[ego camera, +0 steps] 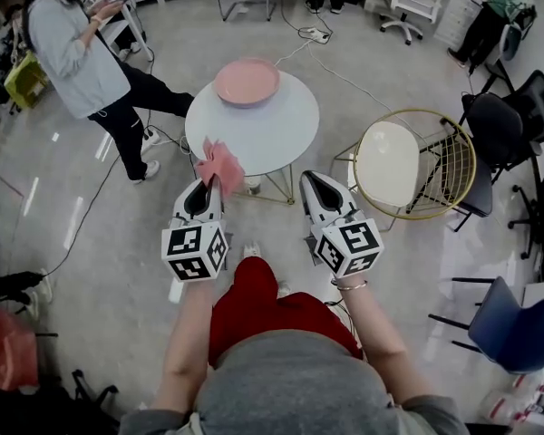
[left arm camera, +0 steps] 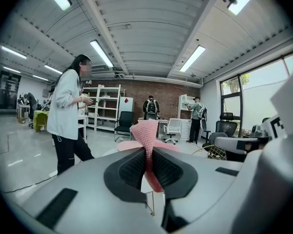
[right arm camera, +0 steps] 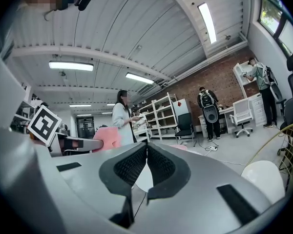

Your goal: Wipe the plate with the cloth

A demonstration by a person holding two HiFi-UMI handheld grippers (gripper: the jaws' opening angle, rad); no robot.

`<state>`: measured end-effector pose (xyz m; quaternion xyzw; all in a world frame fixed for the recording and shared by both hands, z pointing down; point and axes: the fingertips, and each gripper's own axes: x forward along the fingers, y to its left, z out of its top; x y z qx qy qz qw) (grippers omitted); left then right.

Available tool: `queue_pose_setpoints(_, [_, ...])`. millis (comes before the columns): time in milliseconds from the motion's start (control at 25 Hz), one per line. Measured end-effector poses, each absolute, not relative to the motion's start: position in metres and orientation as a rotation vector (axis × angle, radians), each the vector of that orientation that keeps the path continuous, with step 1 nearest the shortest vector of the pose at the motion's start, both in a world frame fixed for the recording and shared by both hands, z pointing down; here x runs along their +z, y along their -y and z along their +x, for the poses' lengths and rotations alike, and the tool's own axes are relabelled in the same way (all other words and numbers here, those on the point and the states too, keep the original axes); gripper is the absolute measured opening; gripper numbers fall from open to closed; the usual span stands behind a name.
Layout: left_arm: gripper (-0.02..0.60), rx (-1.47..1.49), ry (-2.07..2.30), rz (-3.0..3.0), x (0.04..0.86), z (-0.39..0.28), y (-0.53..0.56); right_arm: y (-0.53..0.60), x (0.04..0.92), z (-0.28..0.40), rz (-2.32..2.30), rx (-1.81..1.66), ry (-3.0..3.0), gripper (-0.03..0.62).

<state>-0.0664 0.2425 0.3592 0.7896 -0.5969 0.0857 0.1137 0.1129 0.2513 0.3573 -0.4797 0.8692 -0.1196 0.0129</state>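
Your left hand-held gripper [ego camera: 210, 181] is clamped on the pink knitted cloth [ego camera: 220, 163]. In the left gripper view the fabric runs up between the two pads and fans out above the tips. Your right hand-held gripper [ego camera: 310, 178] has its jaws pressed together with nothing between them. The step in hand looks like the approach, with no wiping begun.

To do it well, carry the cloth forward over the round white tabletop [ego camera: 254, 130]. Tip the left hand-held gripper down so the loose fan of fabric, not the hard tips, meets the pink plate [ego camera: 247, 82]. Only a short tuft sticks out past the jaws, so come in shallow and press lightly. The plate will probably slide on that smooth top. Consider resting the closed right tips on its near rim to steady it while you sweep. Mind the wire chair [ego camera: 415, 163] just right of the tabletop as you step in.

The plate sits at the far side of the tabletop and touches neither tool. In the head view the cloth overlaps the tabletop's near left edge. The plate therefore lies ahead of the left hand-held gripper and a little to its right, with bare tabletop between them. The right hand-held gripper is beside the left one, level with it and equally short of the plate.
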Motion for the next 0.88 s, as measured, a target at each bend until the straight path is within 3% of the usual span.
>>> queue_pose_setpoints(440, [0.035,0.235,1.7,2.302,0.373,-0.073,-0.176,-0.192,0.363,0.116,-1.548,-0.405,-2.692,0.029])
queue_pose_setpoints(880, [0.035,0.295,1.623,2.298,0.398,-0.113,-0.051,-0.062,0.378,0.068,-1.596,-0.464,-2.692,0.029])
